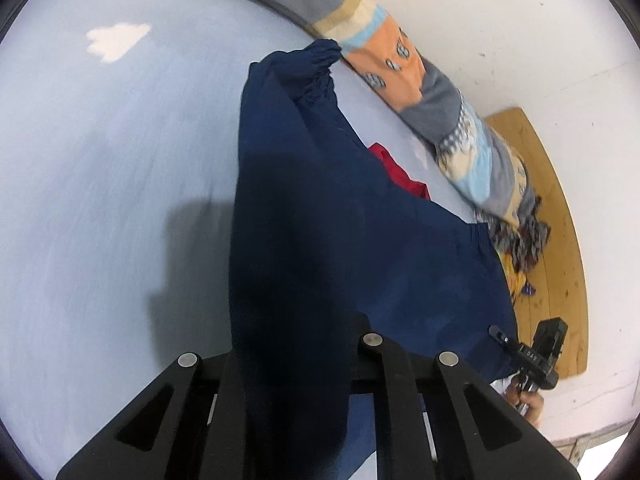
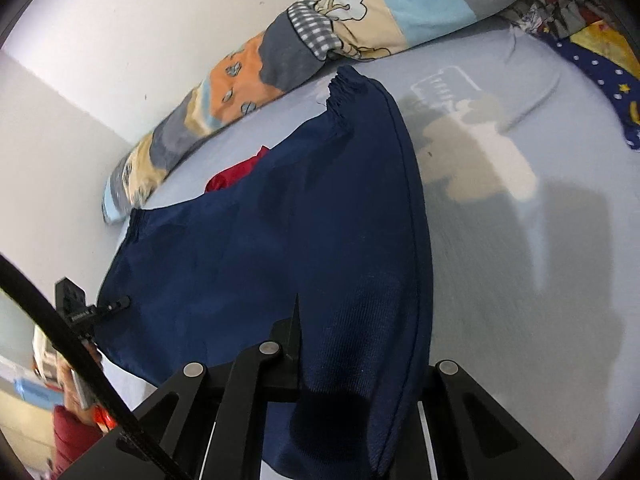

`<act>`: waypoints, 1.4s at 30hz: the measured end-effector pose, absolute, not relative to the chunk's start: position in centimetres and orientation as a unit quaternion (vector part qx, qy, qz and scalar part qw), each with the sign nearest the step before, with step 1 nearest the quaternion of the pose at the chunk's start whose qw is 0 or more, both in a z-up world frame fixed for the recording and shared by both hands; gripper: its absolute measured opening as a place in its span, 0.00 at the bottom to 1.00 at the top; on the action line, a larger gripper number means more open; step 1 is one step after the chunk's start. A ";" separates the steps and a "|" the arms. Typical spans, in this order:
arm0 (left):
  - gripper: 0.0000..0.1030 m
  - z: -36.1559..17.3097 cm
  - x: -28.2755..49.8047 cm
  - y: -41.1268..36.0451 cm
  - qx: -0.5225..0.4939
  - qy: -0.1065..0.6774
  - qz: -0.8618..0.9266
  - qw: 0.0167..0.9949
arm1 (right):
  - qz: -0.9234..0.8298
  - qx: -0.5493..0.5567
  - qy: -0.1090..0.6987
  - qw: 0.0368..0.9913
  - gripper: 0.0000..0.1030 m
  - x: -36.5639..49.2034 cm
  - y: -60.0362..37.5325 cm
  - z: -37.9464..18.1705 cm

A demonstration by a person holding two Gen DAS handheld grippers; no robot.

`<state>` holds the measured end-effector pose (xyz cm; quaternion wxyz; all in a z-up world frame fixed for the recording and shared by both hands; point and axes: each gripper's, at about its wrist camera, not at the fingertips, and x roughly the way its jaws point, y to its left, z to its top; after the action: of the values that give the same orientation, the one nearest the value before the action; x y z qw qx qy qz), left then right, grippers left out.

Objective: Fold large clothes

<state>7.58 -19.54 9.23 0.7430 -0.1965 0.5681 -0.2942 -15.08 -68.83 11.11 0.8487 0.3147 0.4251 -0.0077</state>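
- My left gripper (image 1: 304,344) is pinched narrow on a fold of the large navy-blue cloth garment (image 1: 320,220), which drapes over its fingers.
- My right gripper (image 2: 320,360) is clamped the same way on the garment's other near corner.
- The garment hangs between both grippers and slopes away onto the pale blue bedsheet (image 1: 100,160), its gathered elastic cuff (image 2: 344,92) lying just beside the patchwork quilt roll (image 2: 280,52) along the white wall (image 2: 120,40).
- A red cloth (image 1: 400,172) peeks out behind the garment's far edge.
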 end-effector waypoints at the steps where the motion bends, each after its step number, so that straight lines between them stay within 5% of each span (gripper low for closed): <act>1: 0.12 9.0 6.6 -19.1 -0.192 0.573 -0.293 0.741 | -0.005 0.314 0.430 0.847 0.11 -16.5 -68.5 11.1; 7: 0.22 6.2 1.1 -15.3 -0.149 0.612 -0.233 0.741 | -0.011 0.318 0.473 0.821 0.11 -21.5 -67.4 8.9; 12: 0.28 10.2 -0.6 -13.2 -0.129 0.548 -0.165 0.810 | -0.015 0.334 0.467 0.819 0.11 -21.7 -68.0 8.8; 14: 0.38 12.5 -1.8 -14.8 -0.116 0.519 -0.167 0.830 | -0.019 0.332 0.466 0.820 0.11 -21.5 -67.8 8.9; 16: 0.76 13.8 -2.4 -17.8 -0.100 0.500 -0.176 0.842 | -0.021 0.329 0.462 0.823 0.11 -21.4 -67.7 9.2; 17: 0.83 14.0 -2.7 -19.9 -0.082 0.492 -0.185 0.847 | -0.022 0.328 0.462 0.824 0.11 -21.3 -67.5 9.3; 23: 0.84 11.7 -4.5 -31.4 0.028 0.465 -0.192 0.864 | -0.026 0.330 0.460 0.824 0.11 -21.9 -67.4 9.3; 30: 0.84 13.7 -3.2 -27.5 0.003 0.406 -0.111 0.907 | -0.020 0.340 0.463 0.818 0.12 -21.5 -67.6 9.0; 34: 0.84 12.1 -2.8 -29.1 -0.017 0.445 -0.157 0.881 | -0.026 0.341 0.464 0.817 0.12 -21.2 -67.6 9.1; 42: 0.84 3.8 -3.1 -39.6 0.110 0.516 -0.172 0.832 | -0.035 0.339 0.467 0.816 0.12 -21.4 -67.6 8.8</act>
<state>-3.11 -39.63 3.79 0.8317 0.1099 0.5164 -0.1719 -21.43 -67.59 8.77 0.8158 0.3394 0.4669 -0.0350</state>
